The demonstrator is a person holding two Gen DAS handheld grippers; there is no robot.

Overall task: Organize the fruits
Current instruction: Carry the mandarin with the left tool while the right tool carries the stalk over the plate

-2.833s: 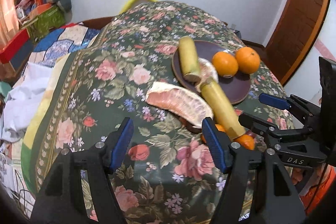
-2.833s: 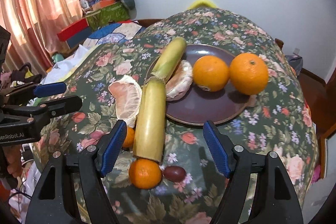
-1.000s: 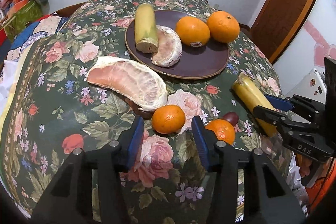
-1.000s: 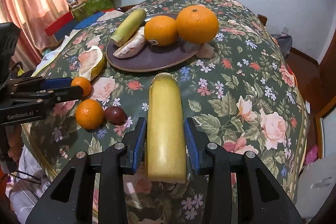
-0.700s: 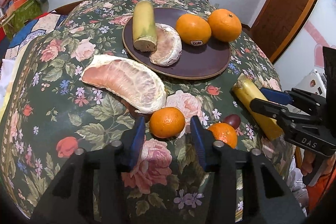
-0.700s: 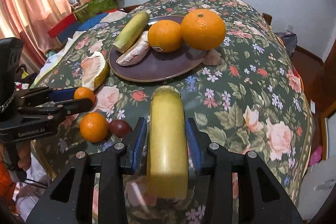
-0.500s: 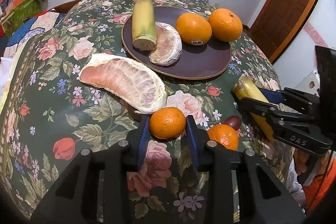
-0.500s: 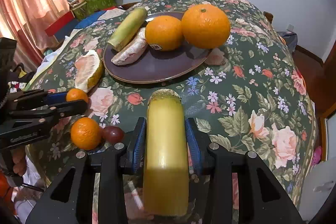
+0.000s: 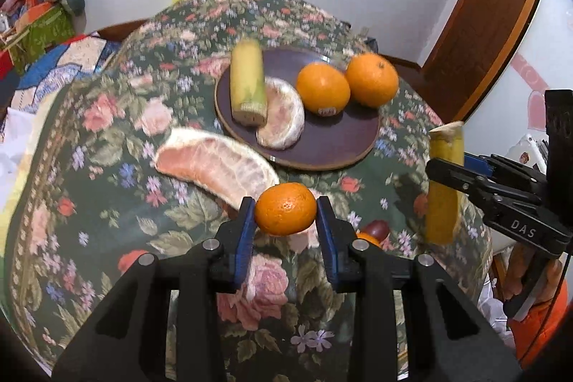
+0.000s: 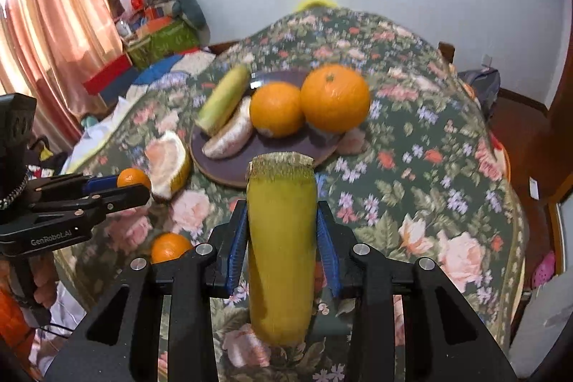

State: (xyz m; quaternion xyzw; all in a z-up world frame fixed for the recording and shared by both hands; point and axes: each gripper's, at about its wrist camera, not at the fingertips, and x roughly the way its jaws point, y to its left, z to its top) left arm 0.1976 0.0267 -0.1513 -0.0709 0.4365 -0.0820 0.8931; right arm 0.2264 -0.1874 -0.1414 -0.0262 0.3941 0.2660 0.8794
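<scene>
Both claws now raised off the counter with fruit, versus 0.5 s ago when the small orange sat on the cloth. Left claw (image 9: 285,208) clamped on small orange (image 9: 285,209), blue pads (image 9: 246,231) pressing either side, lifted above floral counter (image 9: 107,203). Right claw (image 10: 281,238) clamped on yellow cane piece (image 10: 281,249), held roughly upright, cut end up, claw gripping mid-length. Brown plate (image 9: 322,145) ahead of both claws; on it a second cane piece (image 9: 247,92), pomelo wedge (image 9: 283,117), two big oranges (image 9: 324,88) touching each other. Large pomelo slice (image 9: 215,167) on cloth just ahead-left of left claw, between claw and plate. Below-right of left claw, partly hidden by its finger: another small orange (image 9: 369,238) and dark round fruit (image 9: 378,228), touching. Right claw seen to the right of left claw, well apart. Background: door (image 9: 483,24), curtain (image 10: 53,24), clutter pile (image 10: 161,20). Frames motion-blurred.
</scene>
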